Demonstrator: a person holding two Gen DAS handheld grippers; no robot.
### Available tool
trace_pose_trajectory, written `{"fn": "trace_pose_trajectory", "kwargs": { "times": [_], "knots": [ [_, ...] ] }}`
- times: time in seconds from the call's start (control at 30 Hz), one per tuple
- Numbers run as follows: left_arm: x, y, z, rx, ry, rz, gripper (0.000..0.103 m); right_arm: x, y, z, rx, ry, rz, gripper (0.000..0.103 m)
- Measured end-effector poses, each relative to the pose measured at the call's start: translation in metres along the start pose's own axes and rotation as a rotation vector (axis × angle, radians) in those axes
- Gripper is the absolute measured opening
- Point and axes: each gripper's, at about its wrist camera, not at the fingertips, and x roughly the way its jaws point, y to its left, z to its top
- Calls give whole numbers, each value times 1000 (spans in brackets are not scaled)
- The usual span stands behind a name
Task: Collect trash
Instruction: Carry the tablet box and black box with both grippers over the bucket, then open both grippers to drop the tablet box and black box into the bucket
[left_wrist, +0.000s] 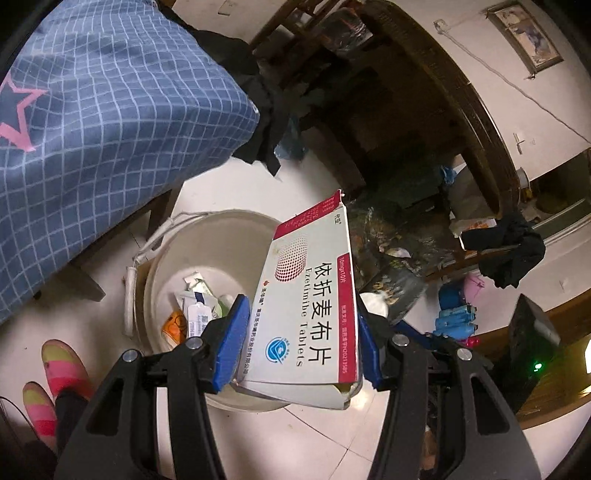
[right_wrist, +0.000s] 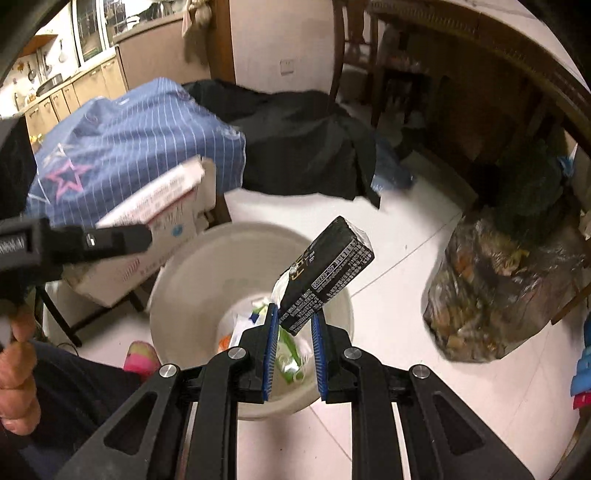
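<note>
Left gripper (left_wrist: 299, 339) jaws clamp pill box (left_wrist: 314, 295); right gripper (right_wrist: 294, 328) jaws clamp black pack (right_wrist: 328, 269). Bucket (right_wrist: 192, 266) below both: centre over mouth, then release.

The tablet box (left_wrist: 310, 295) is thin white and red printed cardboard, smooth with a slight sheen, its end flaps creased and torn. The black carton (right_wrist: 327, 275) looks like coated card with a clear crinkled film at one end. Both grippers, left (left_wrist: 301, 339) and right (right_wrist: 294, 350), are matt black moulded plastic with shiny metal pins and ribbed blue pads (right_wrist: 270, 354) (rubbery, by the look). The bucket (left_wrist: 207, 236) is smooth, dull cream plastic. The floor (right_wrist: 402, 229) is glossy white tile. A blue checked cloth (left_wrist: 110, 118) is soft woven fabric. The bag (right_wrist: 498, 288) is thin, glossy, wrinkled transparent plastic.
</note>
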Motion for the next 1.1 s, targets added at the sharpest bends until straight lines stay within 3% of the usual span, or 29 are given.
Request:
{"fn": "trace_pose_trajectory", "kwargs": {
  "times": [0.27, 0.77, 0.9, 1.1],
  "knots": [
    [6, -6, -1, 16, 14, 50, 51, 7, 1, -3, 8, 14, 14, 19],
    [9, -8, 0, 25, 25, 63, 54, 8, -2, -4, 16, 12, 21, 19],
    [8, -10, 0, 28, 20, 67, 62, 7, -6, -4, 23, 4, 19, 34],
    [6, -10, -1, 34, 4, 103, 69, 6, -12, -1, 39, -2, 13, 34]
  ]
}}
